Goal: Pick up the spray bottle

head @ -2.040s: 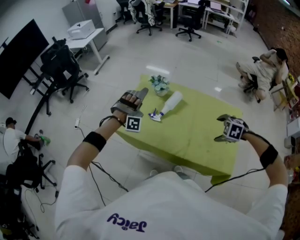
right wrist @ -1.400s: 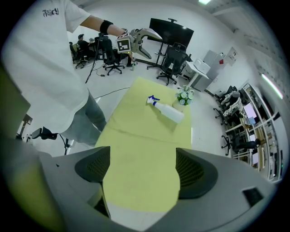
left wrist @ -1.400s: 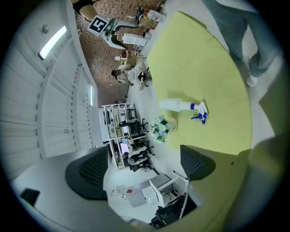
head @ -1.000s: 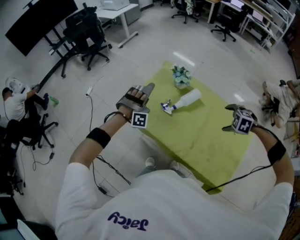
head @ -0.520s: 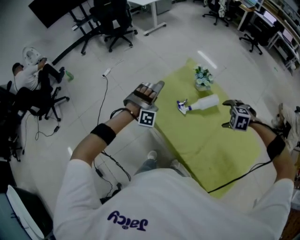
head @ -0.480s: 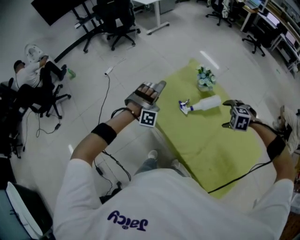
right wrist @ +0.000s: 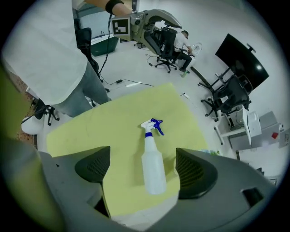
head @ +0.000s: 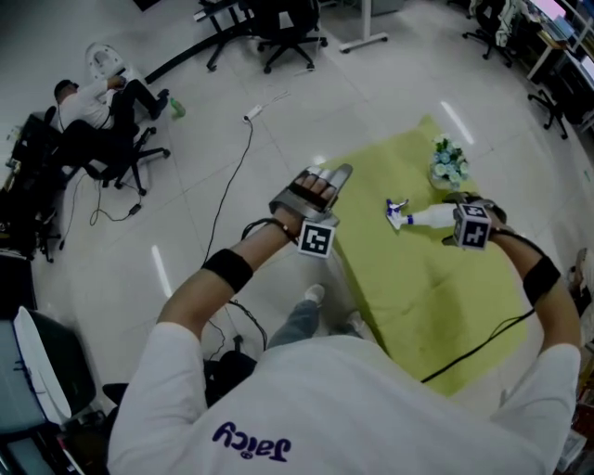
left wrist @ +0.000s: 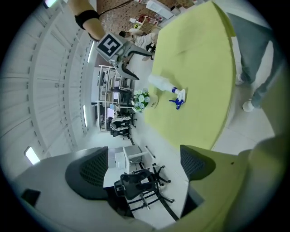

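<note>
A translucent white spray bottle (head: pixel 425 216) with a blue trigger lies on its side on the yellow-green table (head: pixel 418 288). My right gripper (head: pixel 452 221) is at the bottle's base end, just above the table. In the right gripper view the bottle (right wrist: pixel 152 166) lies lengthwise between the open jaws of the right gripper (right wrist: pixel 142 166), nozzle pointing away, and the pads are not touching it. My left gripper (head: pixel 334 176) hovers at the table's left edge, open and empty. From the left gripper (left wrist: pixel 141 170) the bottle (left wrist: pixel 164 85) shows far off.
A small potted plant (head: pixel 447 162) stands near the table's far corner, just beyond the bottle. Office chairs (head: pixel 283 23) and a cable (head: pixel 243 153) are on the floor to the left. A person (head: pixel 93 97) sits on the floor by a chair at far left.
My right gripper has moved in from the table's right side to the bottle's base, jaws now on either side of it. The left gripper stays by the table's edge. The head view has swung.
</note>
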Demonstrator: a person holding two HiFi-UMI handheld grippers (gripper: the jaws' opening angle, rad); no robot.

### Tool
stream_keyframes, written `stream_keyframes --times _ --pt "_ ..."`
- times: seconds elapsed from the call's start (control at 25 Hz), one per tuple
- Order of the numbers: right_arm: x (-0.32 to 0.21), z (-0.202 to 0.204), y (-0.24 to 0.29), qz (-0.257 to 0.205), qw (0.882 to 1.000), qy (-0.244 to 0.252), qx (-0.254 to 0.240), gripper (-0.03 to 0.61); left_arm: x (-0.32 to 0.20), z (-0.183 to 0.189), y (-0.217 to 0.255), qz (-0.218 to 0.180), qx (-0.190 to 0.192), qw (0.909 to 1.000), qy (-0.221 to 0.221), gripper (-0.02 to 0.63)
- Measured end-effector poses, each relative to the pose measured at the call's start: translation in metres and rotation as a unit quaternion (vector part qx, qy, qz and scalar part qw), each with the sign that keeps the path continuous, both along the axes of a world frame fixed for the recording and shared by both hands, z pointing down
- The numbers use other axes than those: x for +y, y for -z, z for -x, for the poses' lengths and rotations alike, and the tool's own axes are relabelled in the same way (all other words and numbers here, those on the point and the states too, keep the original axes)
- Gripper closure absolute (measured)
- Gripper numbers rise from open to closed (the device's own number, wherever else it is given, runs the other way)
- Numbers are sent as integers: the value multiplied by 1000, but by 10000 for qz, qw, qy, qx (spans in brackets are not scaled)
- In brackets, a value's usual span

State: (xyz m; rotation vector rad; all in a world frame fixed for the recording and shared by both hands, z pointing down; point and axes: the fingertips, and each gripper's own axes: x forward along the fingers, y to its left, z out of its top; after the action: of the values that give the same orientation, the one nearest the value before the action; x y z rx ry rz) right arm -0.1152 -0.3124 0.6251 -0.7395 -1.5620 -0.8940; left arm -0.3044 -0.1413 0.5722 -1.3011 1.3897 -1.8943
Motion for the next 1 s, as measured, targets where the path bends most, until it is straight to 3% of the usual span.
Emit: stream_keyframes --times 0.12,0.24,0.44,0.56,0.68,1.0 --pt "-1 17 -18 -13 9998 129 154 114 6 1 -15 201 116 9997 112 129" --pt "2 28 -43 5 9990 230 379 114 17 11 -25 521 -146 9981 281 129" --pt "16 44 -81 205 9975 358 580 114 23 8 -27 419 51 9983 407 129" --pt "14 52 -99 131 9969 389 665 114 26 8 -27 476 -15 9976 506 129" --pt "11 56 -114 88 9964 434 725 114 22 3 -27 303 163 9980 539 129" --pt "23 50 -168 325 9917 391 1178 120 38 0 -50 522 297 9957 699 129"
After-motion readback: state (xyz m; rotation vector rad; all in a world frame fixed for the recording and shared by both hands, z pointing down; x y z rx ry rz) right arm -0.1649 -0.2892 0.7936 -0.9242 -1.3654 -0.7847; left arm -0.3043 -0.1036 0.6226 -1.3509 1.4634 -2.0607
